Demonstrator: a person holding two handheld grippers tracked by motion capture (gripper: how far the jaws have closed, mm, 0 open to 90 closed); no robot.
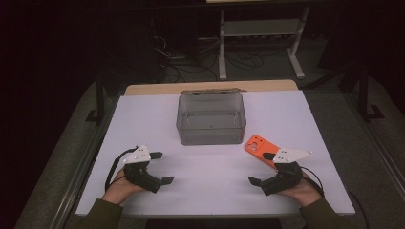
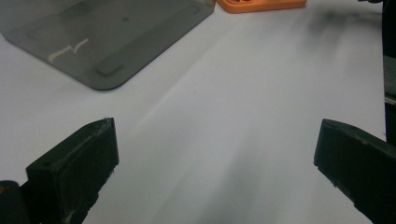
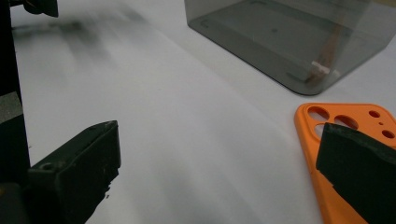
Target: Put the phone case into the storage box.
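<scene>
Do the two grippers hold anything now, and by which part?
Nothing is held. The left gripper and right gripper are open; the orange phone case lies untouched.

A box point(image 1: 210, 118) sits on the table point(image 1: 143, 114), beyond and between both grippers' jaws. A phone case point(image 1: 258, 146) lies partly under the right gripper point(image 1: 261, 168), right of the box.
</scene>
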